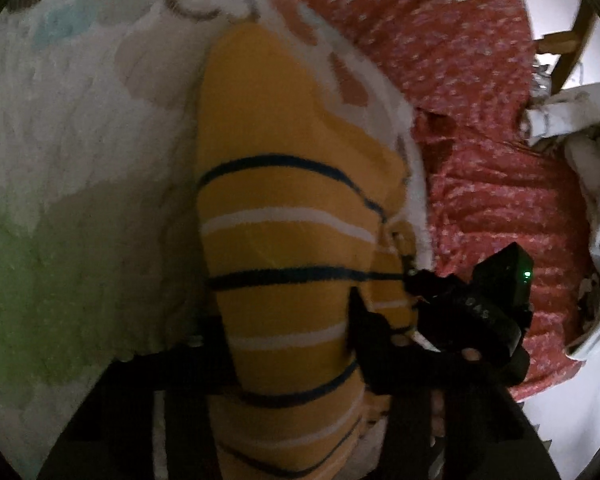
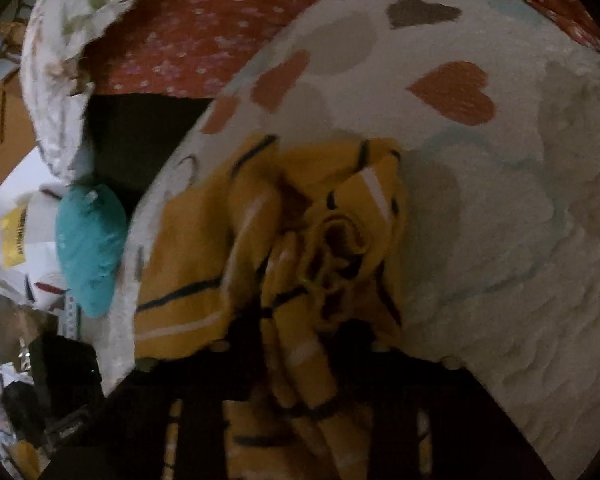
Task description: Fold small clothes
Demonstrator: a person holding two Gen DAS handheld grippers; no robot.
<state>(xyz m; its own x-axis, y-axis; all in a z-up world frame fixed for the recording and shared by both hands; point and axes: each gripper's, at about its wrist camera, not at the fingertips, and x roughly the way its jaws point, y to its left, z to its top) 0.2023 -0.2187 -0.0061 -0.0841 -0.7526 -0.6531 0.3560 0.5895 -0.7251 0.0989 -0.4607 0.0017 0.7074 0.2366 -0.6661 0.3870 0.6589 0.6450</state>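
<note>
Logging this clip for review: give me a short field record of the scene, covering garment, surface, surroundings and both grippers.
garment: yellow striped garment, stripes dark and white, bunched into folds in the right wrist view
surface: white blanket with heart shapes, lying on a red sheet
nearby: teal item beside the blanket edge; white cloth at the far side
left gripper: fabric runs between its jaws; grip unclear
right gripper: bunched fabric between its jaws; grip unclear
image quality: dim and blurred
</note>
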